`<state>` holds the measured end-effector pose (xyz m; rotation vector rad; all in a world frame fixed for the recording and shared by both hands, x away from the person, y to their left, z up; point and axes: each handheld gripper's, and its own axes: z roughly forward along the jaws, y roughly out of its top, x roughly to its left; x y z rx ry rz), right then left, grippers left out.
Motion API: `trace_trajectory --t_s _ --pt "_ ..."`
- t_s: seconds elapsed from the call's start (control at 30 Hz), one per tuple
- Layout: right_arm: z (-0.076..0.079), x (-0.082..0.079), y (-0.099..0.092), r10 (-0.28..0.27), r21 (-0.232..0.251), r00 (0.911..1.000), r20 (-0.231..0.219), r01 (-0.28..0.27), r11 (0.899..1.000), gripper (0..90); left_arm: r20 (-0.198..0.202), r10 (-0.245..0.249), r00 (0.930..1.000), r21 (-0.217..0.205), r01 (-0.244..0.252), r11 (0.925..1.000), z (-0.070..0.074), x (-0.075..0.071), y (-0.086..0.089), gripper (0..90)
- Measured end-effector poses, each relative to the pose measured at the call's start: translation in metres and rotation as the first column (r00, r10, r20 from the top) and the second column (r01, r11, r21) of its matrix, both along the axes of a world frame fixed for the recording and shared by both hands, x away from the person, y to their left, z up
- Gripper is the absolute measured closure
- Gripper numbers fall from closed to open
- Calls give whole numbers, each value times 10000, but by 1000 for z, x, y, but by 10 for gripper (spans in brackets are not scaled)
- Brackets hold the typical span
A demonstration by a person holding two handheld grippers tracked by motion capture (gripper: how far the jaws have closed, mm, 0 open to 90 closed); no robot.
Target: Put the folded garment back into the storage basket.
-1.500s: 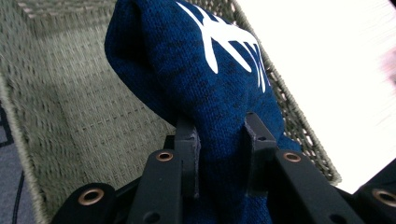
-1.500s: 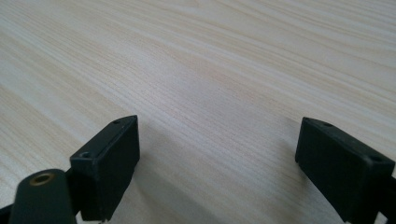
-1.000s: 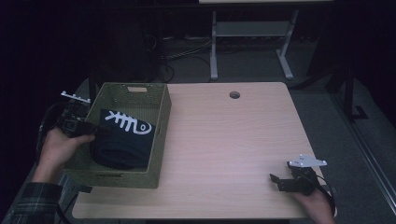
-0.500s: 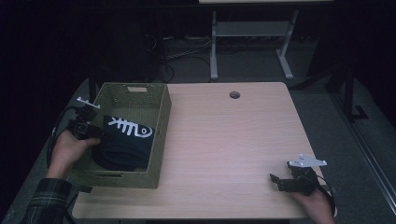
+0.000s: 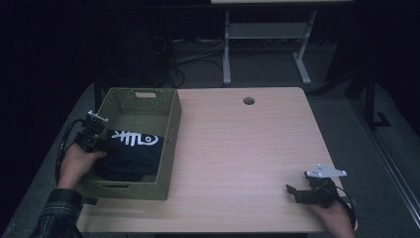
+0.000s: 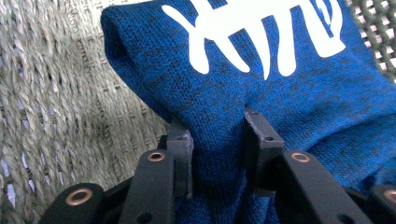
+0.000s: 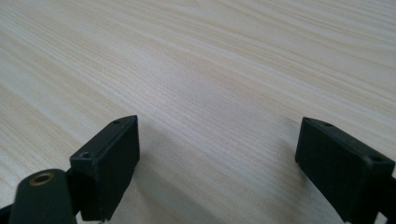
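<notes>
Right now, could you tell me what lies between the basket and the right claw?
Bare wooden table, in the high view: nothing lies between the basket and the right claw.

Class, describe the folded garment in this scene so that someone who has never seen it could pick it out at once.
Start at the light wooden table and look to its left end, where an olive woven basket stands. Inside lies a folded dark blue knitted garment, a fold of it between the jaws of the left gripper. A white fish-skeleton print marks it out.
</notes>
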<state>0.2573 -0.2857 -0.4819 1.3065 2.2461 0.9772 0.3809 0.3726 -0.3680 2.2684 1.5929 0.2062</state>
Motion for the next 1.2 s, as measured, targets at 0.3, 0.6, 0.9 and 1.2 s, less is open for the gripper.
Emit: trace_trajectory --t_s 0.3,0.6,0.9,1.2 --pt "0 0 0 2 -2 10000 7 -2 10000 134 115 130 9998 325 -134 9994 2 -1 4 508" --pt "0 0 0 3 0 10000 3 -3 10000 134 806 325 9962 148 -338 9993 20 -8 11 374" --pt "0 0 0 15 -13 10000 27 -15 10000 134 1621 -212 9866 -709 331 9969 34 -15 -5 248" --pt "0 0 0 18 -15 10000 31 -18 10000 134 2566 -555 9649 -1360 929 9863 45 -19 -34 136"
